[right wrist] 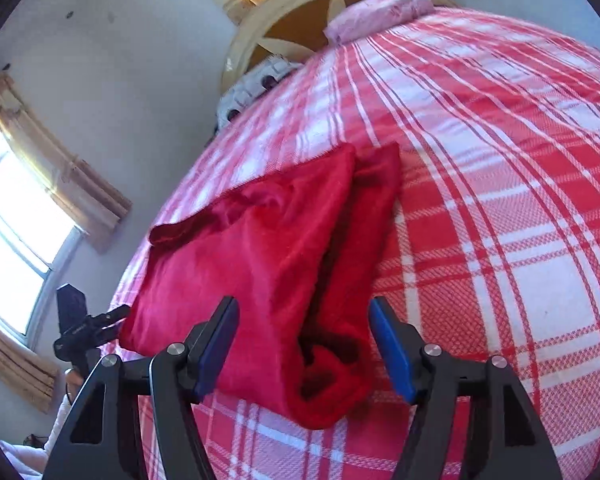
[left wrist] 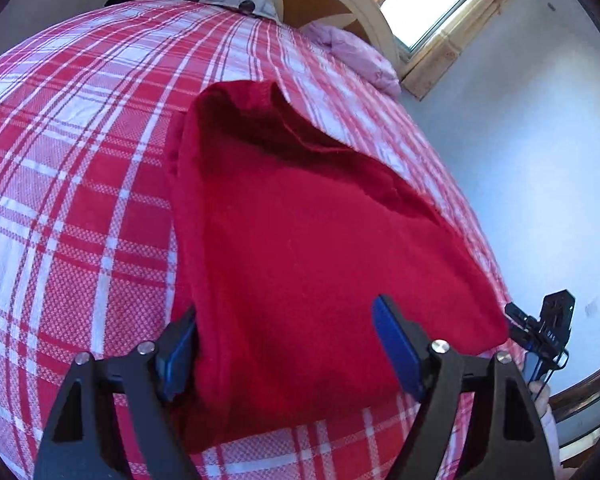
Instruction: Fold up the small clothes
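Both grippers' fingers, left and right, stand open around folded red garment on plaid bed.

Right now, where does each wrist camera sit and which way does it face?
Left wrist: behind the open left gripper, looking down along the plaid bed to the headboard; right gripper at right edge.
Right wrist: behind the open right gripper, same heading; left gripper at left edge.
Shared: red garment, pink pillow.
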Demonstrator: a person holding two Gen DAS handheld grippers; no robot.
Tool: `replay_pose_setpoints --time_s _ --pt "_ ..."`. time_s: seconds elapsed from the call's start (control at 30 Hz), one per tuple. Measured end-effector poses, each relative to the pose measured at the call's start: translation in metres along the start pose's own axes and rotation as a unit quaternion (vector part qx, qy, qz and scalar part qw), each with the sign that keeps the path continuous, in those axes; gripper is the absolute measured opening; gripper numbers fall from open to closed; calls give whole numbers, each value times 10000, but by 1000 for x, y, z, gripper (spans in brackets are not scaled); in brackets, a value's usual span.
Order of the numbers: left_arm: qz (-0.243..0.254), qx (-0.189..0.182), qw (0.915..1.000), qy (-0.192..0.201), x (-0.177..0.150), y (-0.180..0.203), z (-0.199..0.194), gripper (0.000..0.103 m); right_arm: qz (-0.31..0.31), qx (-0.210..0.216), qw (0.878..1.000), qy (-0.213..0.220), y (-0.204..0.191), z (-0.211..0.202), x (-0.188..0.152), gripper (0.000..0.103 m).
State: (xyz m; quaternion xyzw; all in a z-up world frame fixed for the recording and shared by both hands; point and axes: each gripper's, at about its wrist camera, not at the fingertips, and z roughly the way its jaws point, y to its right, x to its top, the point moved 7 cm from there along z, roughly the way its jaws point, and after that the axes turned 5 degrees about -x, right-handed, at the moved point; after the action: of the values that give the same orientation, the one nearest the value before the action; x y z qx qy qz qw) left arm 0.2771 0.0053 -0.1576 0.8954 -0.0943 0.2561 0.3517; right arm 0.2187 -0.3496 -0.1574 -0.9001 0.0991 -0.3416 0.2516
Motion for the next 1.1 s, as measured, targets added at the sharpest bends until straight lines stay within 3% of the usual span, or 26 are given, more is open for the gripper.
replay_pose_setpoints --time_s 0.07,0.13,0.17,0.23,0.3,0.37,0.43,0.47,0.53,0.63,0.7,0.77,0.87,0.93,1.0,1.1 --pt "1 -7 10000 58 0 2 -1 72 -301 -194 9993 -115 -8 10 -3 68" --pt "68 49 9999 60 0 3 4 56 -566 -393 9971 -310 -12 23 -8 66" --pt "88 78 9999 38 -1 3 7 52 -790 -583 9947 -312 -15 30 -11 51" --pt "144 241 9996 -38 -3 3 13 32 -1076 -856 9901 -296 -19 33 -12 26" --pt "148 269 9995 -51 -3 1 10 13 -1047 -742 9916 -170 -23 26 -7 23" --pt "-31 -212 9998 38 0 5 -1 11 -1073 -649 9921 12 -29 12 -2 20" --pt "56 -352 9992 185 1 11 -15 11 -1212 -580 9909 119 -35 -2 -1 17" --pt "95 -432 9988 220 0 14 -21 11 -1248 -508 9908 130 -38 -9 -3 5" --pt "92 -581 9980 246 -6 16 -30 10 -1180 -104 9929 100 -42 -27 -11 5" --pt "39 -679 9971 354 -17 8 -45 9 -1284 -346 9911 -103 -31 -31 -32 5" --pt "-38 -595 9976 366 -26 -5 -50 9 -1125 -422 9916 -471 -16 -18 -52 5" --pt "-180 -262 9990 300 -34 -25 -47 9 -1102 -478 9901 -726 -7 -8 -69 5" --pt "-479 -20 9988 116 -42 -47 -42 9 -1091 -472 9903 -718 -8 -9 -65 5" --pt "-344 41 9993 122 -40 -43 -45 9 -1318 -544 9869 -754 -14 -10 -63 6" --pt "-17 287 9994 167 -30 -34 -50 9 -1461 -458 9864 -599 -22 -18 -54 6" --pt "314 472 9979 300 -6 -20 -59 20 -1228 -235 9920 -167 -29 -40 -28 7"
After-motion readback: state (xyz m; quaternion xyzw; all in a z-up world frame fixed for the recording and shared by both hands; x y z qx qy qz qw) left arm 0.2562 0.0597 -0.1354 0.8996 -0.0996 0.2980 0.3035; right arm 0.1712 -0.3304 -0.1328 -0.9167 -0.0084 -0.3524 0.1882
